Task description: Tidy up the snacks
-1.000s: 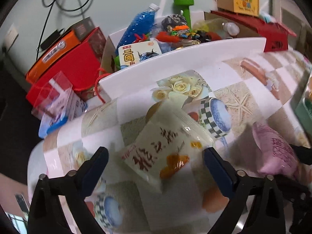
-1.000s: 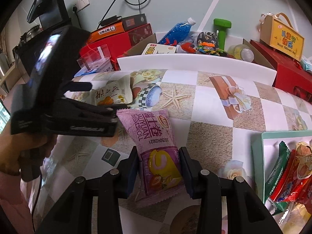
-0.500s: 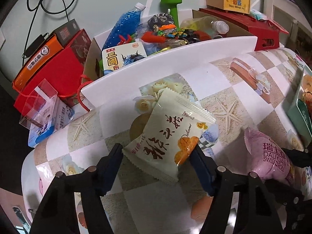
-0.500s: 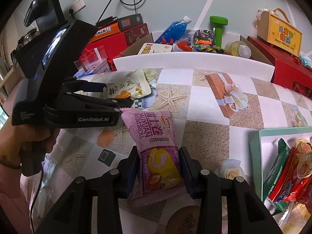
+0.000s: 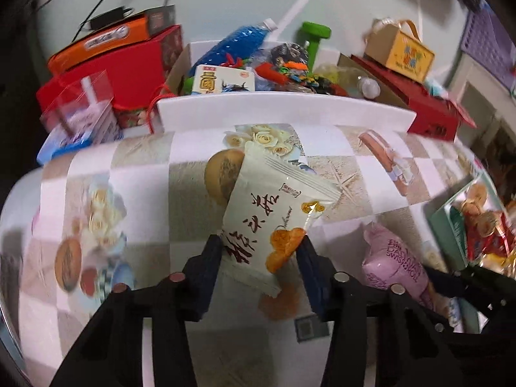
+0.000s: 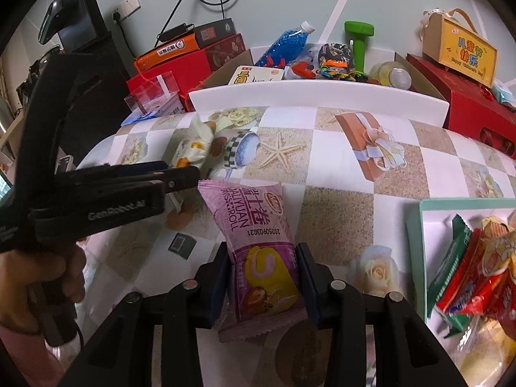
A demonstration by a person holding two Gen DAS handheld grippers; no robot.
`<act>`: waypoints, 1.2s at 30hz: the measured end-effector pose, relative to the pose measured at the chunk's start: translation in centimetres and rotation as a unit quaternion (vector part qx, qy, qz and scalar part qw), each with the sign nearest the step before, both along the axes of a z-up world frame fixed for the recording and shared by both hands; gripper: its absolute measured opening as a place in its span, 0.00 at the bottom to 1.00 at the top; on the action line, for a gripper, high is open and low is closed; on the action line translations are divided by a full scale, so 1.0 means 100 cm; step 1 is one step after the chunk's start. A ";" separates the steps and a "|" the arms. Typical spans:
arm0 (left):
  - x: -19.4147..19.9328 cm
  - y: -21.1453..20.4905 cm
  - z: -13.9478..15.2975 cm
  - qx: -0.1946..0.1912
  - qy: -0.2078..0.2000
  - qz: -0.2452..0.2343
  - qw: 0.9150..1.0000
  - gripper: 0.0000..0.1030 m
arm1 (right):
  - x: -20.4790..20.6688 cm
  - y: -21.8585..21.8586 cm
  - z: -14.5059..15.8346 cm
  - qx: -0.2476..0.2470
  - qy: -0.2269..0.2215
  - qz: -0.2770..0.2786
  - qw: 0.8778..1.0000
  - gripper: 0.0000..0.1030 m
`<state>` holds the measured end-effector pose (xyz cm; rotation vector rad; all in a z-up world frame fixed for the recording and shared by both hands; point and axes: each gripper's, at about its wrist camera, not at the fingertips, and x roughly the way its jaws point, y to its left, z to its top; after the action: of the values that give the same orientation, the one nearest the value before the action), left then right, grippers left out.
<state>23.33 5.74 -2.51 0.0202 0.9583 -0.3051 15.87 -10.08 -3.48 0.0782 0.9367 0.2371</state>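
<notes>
you have both tongs loaded. your left gripper [image 5: 259,253] has just been closing and now clenches the cream packet [image 5: 274,216], which looks tilted up off the patterned tablecloth [image 5: 142,177]. your right gripper [image 6: 262,277] is clamped on the purple swiss roll packet [image 6: 258,245], which seems to rest on the cloth. taking the green tray [image 6: 414,225] as the landmark: several red and green snack packets [image 6: 464,271] already lie inside it, the purple packet sits to its left, and the cream one further left again. so i judge the sorting partly done, with these two packets left to carry over to the tray.

the right wrist view shows your hand [image 6: 42,277] on the left tool and the tray's contents clearly; the left wrist view shows the cream packet's printed face and only a blurred corner of the tray.
</notes>
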 end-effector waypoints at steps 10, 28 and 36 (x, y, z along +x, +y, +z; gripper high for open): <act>-0.037 -0.003 0.001 -0.010 0.029 0.013 0.999 0.44 | -0.021 -0.006 0.003 0.001 0.029 -0.011 1.000 0.41; -0.099 -0.035 0.000 0.076 0.054 -0.030 0.995 0.56 | -0.078 -0.028 0.003 0.005 0.054 -0.028 0.998 0.41; -0.081 -0.052 -0.011 0.150 0.061 -0.074 0.984 0.69 | -0.078 -0.035 0.001 0.020 0.054 -0.029 0.998 0.41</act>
<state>15.21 0.53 -3.63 0.3527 1.1200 -0.2996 8.05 -13.57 -3.41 0.1556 1.0360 0.1996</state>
